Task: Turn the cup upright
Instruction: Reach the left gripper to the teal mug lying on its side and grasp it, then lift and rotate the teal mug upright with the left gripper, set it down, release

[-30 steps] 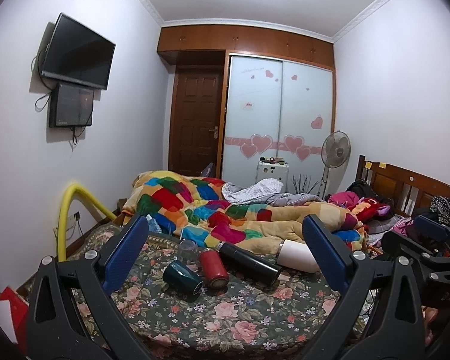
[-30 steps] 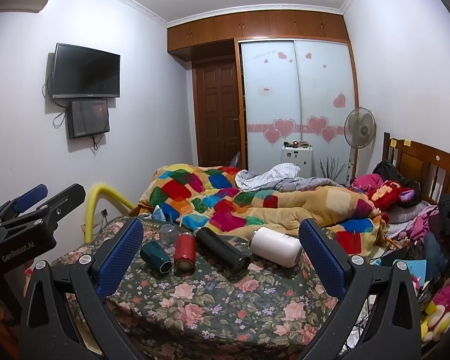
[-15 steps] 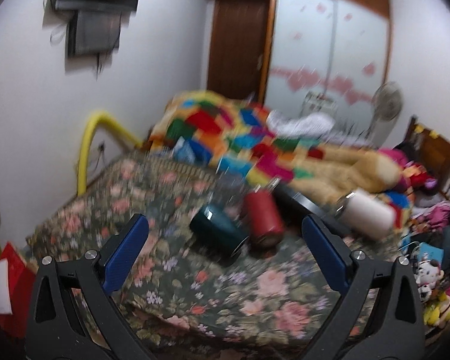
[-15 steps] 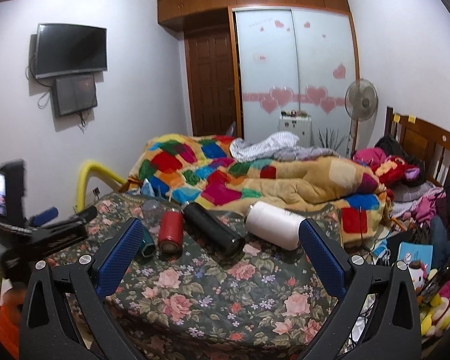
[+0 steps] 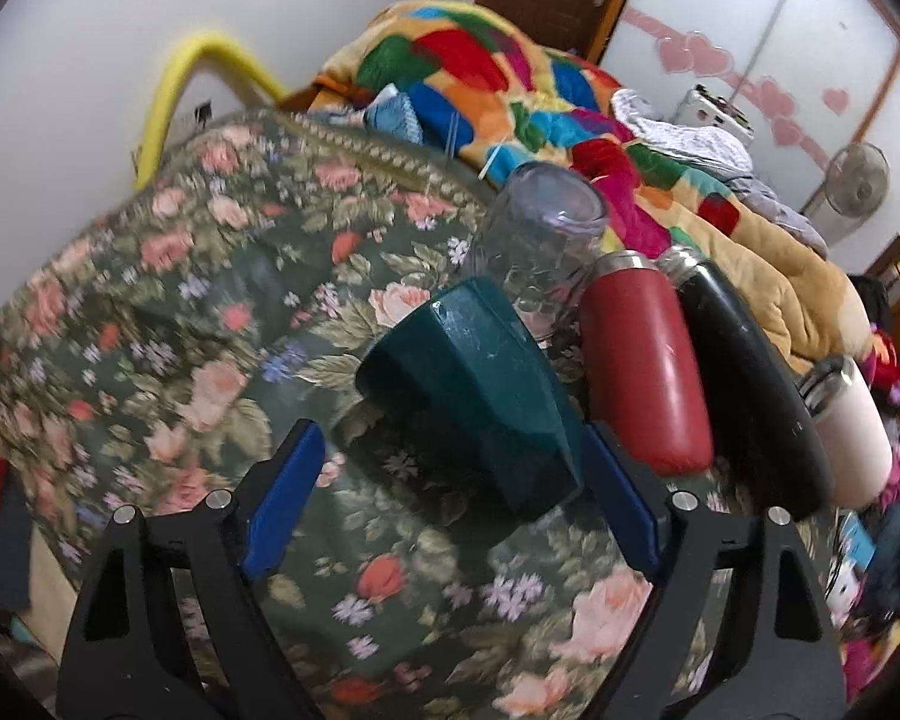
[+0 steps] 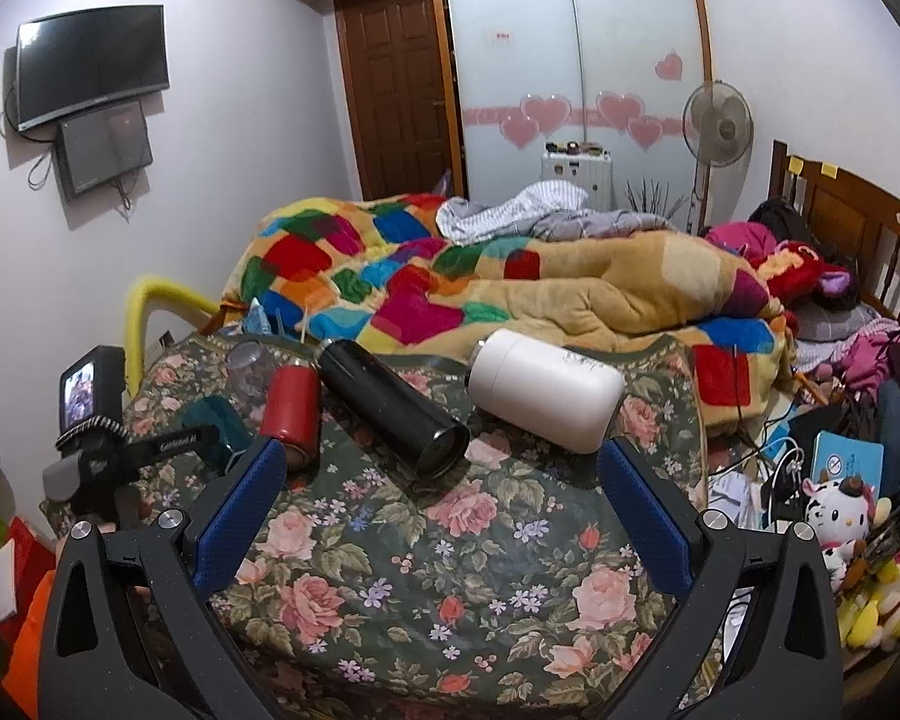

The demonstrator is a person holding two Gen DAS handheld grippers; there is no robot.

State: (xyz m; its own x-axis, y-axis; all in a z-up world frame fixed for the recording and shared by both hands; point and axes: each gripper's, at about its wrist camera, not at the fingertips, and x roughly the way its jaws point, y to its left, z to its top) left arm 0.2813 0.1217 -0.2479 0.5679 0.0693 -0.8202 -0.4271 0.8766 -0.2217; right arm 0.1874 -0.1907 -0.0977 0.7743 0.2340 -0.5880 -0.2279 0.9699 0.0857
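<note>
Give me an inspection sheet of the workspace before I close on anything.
Surface: floral bedspread, soft and uneven.
Job's things: teal cup, on its side; clear glass, mouth down; red bottle, black bottle and white bottle, lying down.
Clutter: patchwork quilt behind the row.
Grippers: left hand-held gripper, open, straddling the teal cup; right hand-held gripper, open, holding nothing.
Cables: loose white leads off the bed's right edge.
Surroundings: fan, wall TV.
</note>
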